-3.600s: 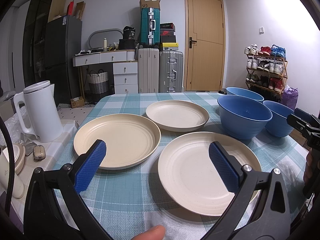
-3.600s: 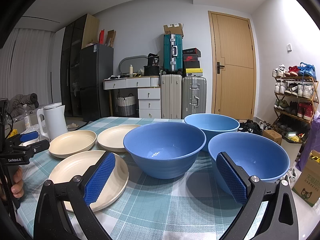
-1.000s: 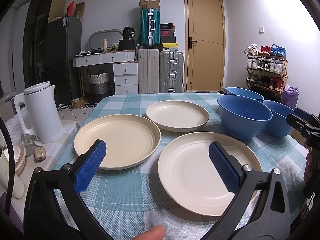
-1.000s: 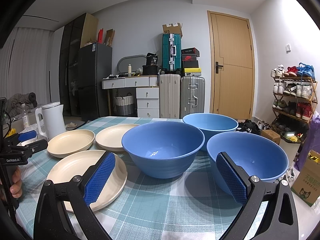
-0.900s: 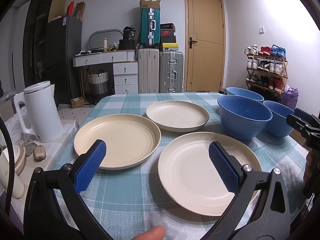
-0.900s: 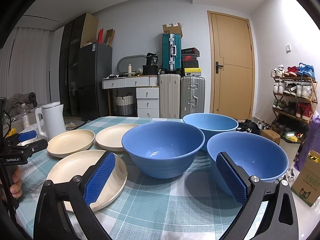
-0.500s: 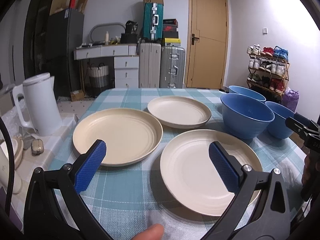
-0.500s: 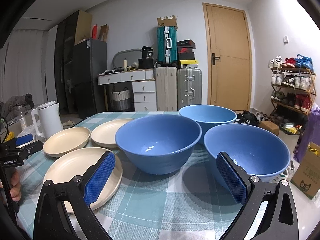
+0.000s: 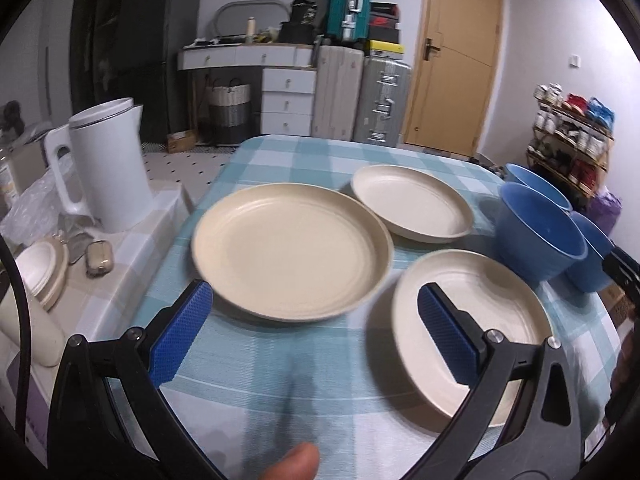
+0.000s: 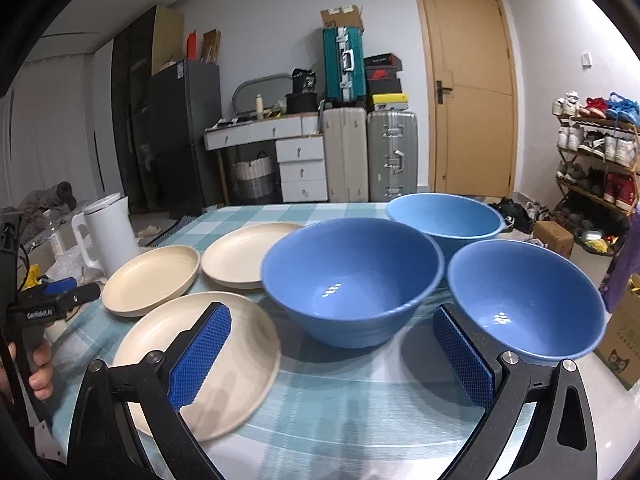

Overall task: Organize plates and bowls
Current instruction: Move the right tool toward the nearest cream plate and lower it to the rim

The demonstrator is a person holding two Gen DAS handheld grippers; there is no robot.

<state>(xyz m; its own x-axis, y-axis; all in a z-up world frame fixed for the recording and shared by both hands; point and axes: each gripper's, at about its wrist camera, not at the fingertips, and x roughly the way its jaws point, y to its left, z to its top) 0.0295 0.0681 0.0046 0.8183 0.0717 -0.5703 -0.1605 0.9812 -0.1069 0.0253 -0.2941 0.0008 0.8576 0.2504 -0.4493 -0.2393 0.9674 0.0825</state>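
Nearest me, my left gripper [image 9: 316, 330] and right gripper [image 10: 334, 350] both hang with jaws spread wide, holding nothing, above the checked tablecloth [image 9: 304, 364]. Just beyond, I see three cream plates [image 9: 292, 250] lying flat at left, close together. To their right stand three blue bowls [image 10: 354, 280], clustered and upright. Far left stands a white kettle [image 9: 106, 168].

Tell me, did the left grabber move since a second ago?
Yes. The left gripper has swung left and forward: the white kettle looks bigger and nearer the middle, and the left plate now fills the gap between its fingers.
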